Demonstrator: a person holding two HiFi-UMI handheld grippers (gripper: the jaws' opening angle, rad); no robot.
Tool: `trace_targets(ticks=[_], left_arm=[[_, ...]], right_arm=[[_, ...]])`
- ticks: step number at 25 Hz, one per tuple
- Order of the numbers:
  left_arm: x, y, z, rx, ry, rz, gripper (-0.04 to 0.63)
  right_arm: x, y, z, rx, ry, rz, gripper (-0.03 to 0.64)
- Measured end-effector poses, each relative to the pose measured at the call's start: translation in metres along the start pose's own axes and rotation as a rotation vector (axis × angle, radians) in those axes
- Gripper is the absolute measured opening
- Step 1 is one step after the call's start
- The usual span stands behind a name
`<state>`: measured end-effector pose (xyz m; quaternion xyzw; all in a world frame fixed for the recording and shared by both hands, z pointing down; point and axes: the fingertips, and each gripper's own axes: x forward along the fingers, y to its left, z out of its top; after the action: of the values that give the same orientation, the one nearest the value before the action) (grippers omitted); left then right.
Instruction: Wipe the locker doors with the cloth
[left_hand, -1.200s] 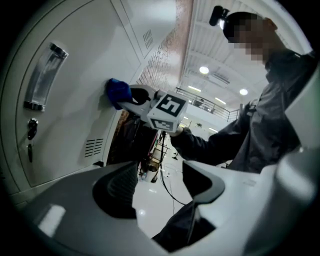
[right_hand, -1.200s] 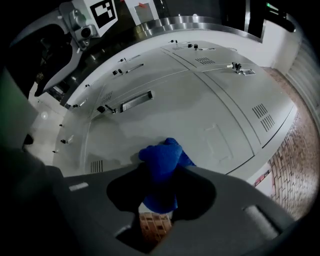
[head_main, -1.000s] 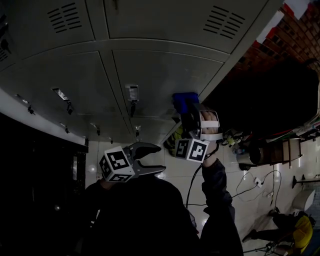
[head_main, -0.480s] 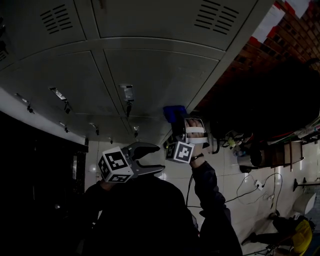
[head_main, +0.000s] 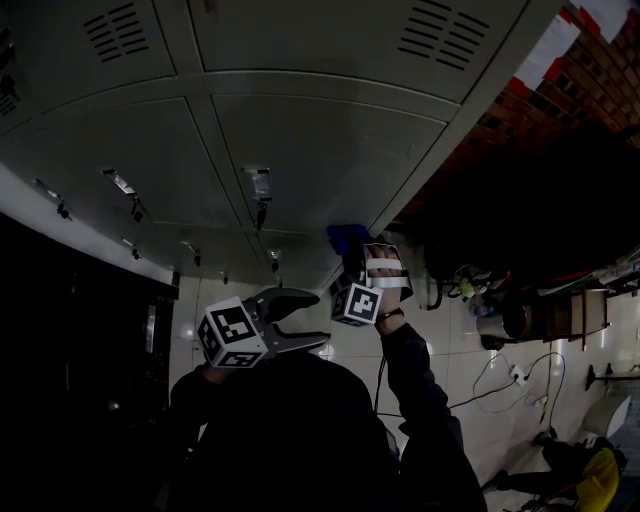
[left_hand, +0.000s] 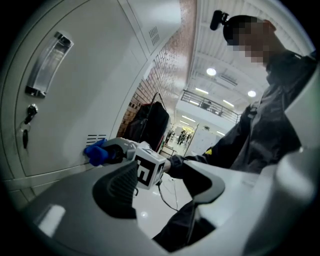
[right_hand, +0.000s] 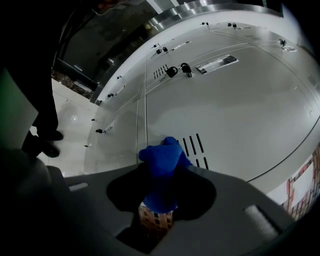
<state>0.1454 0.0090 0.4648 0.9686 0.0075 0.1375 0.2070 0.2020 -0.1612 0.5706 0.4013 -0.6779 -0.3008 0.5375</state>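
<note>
Grey metal locker doors (head_main: 300, 130) fill the upper head view. A blue cloth (head_main: 347, 238) is pressed against a lower door near its right edge, with my right gripper (head_main: 352, 255) shut on it. In the right gripper view the cloth (right_hand: 162, 165) bunches between the jaws beside the door's vent slots (right_hand: 196, 146). My left gripper (head_main: 310, 320) hangs open, away from the doors, close to the person's body. In the left gripper view the cloth (left_hand: 96, 152) touches the locker door (left_hand: 75, 110).
Door handles (head_main: 258, 185) and key locks (head_main: 273, 258) stick out from the lockers. A brick wall (head_main: 590, 60) stands right of the locker bank. A white tiled floor (head_main: 470, 350) with cables (head_main: 500, 365) lies below.
My right gripper has carried the blue cloth left and down along the locker door. The left gripper has stayed where it was.
</note>
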Motion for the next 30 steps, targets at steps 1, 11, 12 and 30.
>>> trace_targets(ticks=[1,11,12,30], left_arm=[[0.000,0.000,0.000,-0.001,-0.002,0.002,0.262],[-0.007,-0.004,-0.006,-0.020,-0.006,0.029,0.262],[-0.007,-0.006,-0.007,-0.023,-0.002,0.028,0.262],[-0.001,-0.026,-0.007,0.016,-0.011,-0.014,0.262]], right_arm=[[0.002,0.003,-0.001,-0.001,0.002,0.006,0.123],[0.013,0.022,-0.003,0.011,0.019,0.076,0.123],[0.013,0.024,-0.003,0.018,0.012,0.090,0.123],[-0.184,-0.230,0.040,0.057,-0.156,-0.383,0.123]])
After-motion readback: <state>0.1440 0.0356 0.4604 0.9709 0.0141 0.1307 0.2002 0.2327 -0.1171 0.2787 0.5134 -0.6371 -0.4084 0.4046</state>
